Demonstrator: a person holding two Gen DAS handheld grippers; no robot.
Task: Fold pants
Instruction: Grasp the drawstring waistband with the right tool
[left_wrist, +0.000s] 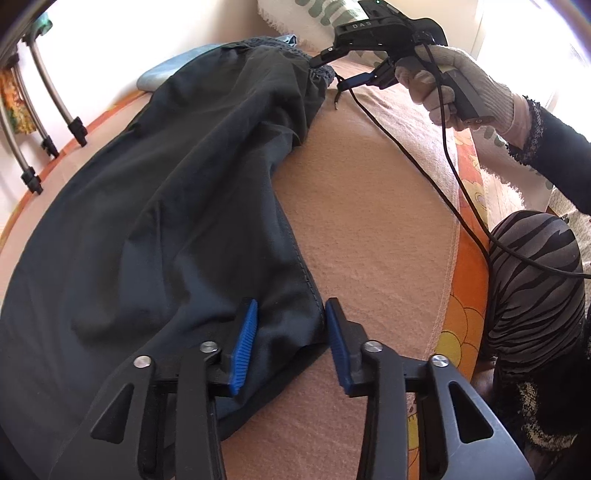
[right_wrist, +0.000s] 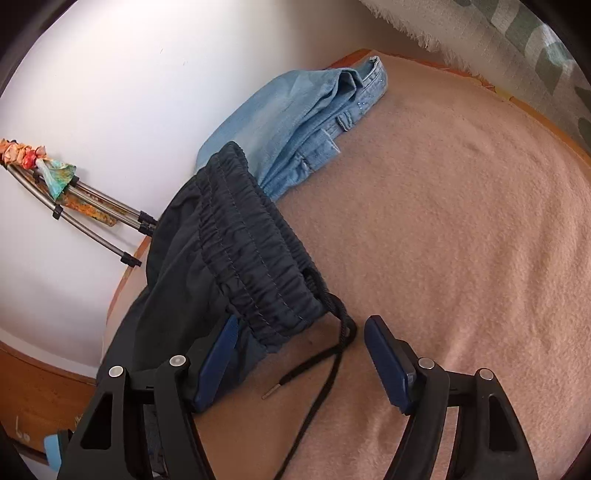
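Observation:
Dark navy pants (left_wrist: 177, 206) lie lengthwise on a pink blanket (left_wrist: 369, 229), folded leg on leg. My left gripper (left_wrist: 291, 343) is open, its blue pads astride the hem edge of the leg. My right gripper (left_wrist: 334, 70) is open at the far waistband corner. In the right wrist view the right gripper (right_wrist: 301, 360) is open around the corner of the elastic waistband (right_wrist: 255, 254). The black drawstring (right_wrist: 328, 369) trails between the fingers onto the blanket.
Folded light-blue jeans (right_wrist: 295, 125) lie beyond the waistband by the white wall. A metal folding rack (left_wrist: 37, 122) leans at the far left edge. The person's striped knee (left_wrist: 535, 280) and an orange patterned sheet (left_wrist: 465, 295) are at the right. A cable (left_wrist: 443, 184) crosses the blanket.

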